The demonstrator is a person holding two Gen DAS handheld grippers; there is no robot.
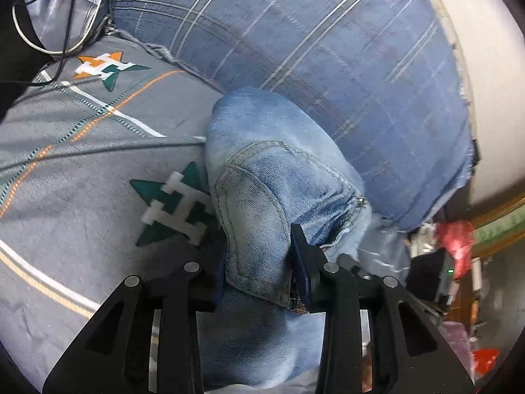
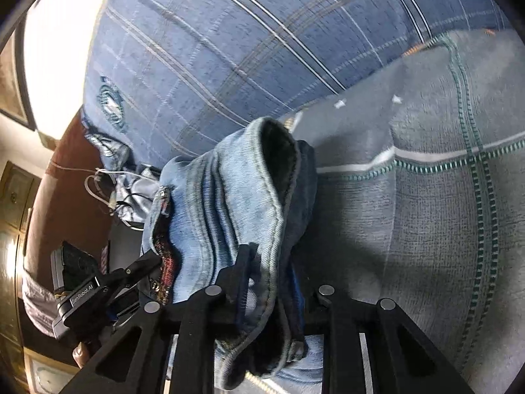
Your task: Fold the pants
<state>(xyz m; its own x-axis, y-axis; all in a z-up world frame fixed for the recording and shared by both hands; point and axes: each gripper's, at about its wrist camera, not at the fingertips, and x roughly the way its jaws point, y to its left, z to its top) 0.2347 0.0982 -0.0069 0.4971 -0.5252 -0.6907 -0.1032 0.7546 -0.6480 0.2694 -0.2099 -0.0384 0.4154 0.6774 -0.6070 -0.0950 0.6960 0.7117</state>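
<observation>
Light blue denim pants (image 1: 262, 177) hang bunched between my two grippers above a bed. My left gripper (image 1: 259, 262) is shut on the pants near a back pocket; its right finger (image 1: 302, 256) shows beside the fabric, the left one is mostly hidden. In the right wrist view the pants (image 2: 229, 203) show the waistband and zipper. My right gripper (image 2: 275, 279) is shut on the waistband seam. The left gripper (image 2: 131, 272) also shows there, at the lower left, clamped on the pants' edge.
A grey bedspread with green star logos (image 1: 82, 164) lies beside a blue plaid blanket (image 1: 328, 49). Cables (image 1: 49, 16) lie at the far left corner. Clutter, red bags (image 1: 456, 239) and a dark box sit beyond the bed edge. A brown headboard (image 2: 65, 180) stands at left.
</observation>
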